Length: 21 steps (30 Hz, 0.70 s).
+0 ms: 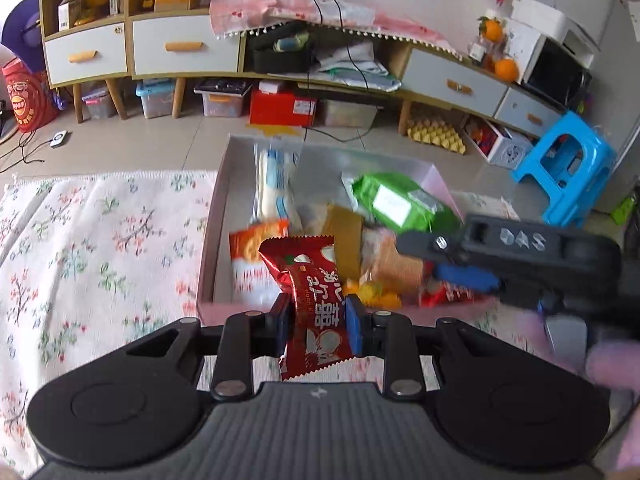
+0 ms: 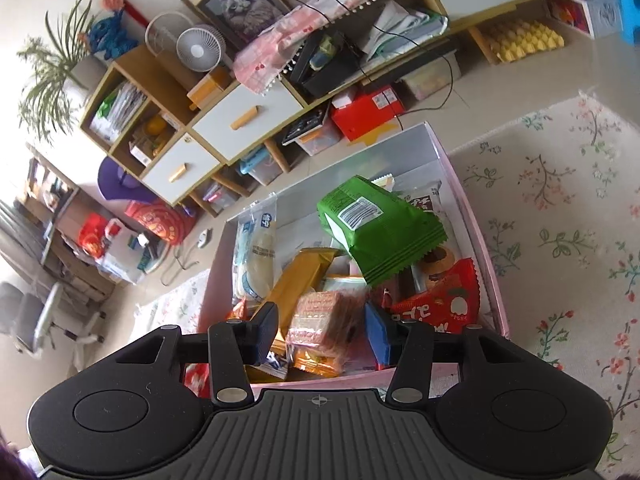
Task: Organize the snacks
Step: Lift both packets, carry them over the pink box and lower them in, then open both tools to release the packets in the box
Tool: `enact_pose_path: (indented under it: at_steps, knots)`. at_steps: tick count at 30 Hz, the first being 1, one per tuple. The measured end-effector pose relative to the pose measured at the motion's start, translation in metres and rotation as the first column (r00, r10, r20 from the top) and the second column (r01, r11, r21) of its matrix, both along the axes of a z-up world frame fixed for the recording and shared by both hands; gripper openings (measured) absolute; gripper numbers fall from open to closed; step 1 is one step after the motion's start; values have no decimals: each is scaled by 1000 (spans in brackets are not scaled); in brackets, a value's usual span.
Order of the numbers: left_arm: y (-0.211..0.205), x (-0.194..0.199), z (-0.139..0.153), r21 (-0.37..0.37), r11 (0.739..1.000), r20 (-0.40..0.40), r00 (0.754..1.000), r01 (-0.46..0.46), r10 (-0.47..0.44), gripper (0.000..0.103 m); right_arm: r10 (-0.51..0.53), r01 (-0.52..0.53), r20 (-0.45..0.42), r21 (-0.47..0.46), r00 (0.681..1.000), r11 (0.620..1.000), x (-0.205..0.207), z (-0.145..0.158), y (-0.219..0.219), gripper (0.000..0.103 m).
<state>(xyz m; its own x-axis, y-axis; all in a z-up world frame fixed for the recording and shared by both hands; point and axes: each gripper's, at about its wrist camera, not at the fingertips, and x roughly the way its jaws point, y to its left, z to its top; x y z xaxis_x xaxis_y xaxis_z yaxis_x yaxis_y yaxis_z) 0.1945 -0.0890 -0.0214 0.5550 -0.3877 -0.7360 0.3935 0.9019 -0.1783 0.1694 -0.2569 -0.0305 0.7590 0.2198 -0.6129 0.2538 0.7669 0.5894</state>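
Floral-patterned white cloth (image 1: 100,240) covers the surface where a shallow pink cardboard box (image 1: 208,248) sits, heaped with snack packets. At its near edge the left gripper (image 1: 318,314) pinches a shiny red foil snack packet (image 1: 316,304) by its middle, upright, probably lifting it out for sorting. The right gripper (image 2: 322,334) hovers partly spread, its pads either side of a clear-wrapped pack of orange wafer biscuits (image 2: 320,320) (not yet squeezing it). Behind, a wood-and-white cabinet (image 1: 160,40) lines the tiled floor.
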Motion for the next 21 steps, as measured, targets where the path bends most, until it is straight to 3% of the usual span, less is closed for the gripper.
enact_pose_path:
  at_steps: [12,13,15,16,18,21]
  knots:
    - [-25,27,6,10,1000,76,997,-25,24,30,-22,21,24,43,999,999,-4,6,-15,59]
    - [-25,27,6,6,1000,80,996,-31,30,33,-24,23,26,43,999,999,-4,7,-15,59]
    - [-23,24,8,-1,999,83,995,-50,50,60,-24,23,28,39,999,999,-6,9,-16,61]
    - [-22,21,9,-3,998,86,994,-60,60,66,-23,22,30,35,999,999,-7,11,-16,63]
    - [-20,13,11,3,998,92,994,-56,56,71,-25,24,33,18,999,1000,-10,16,-16,69]
    - [-18,3,14,42,998,95,995,-44,40,78,-23,24,39,-24,999,999,-18,27,-15,71]
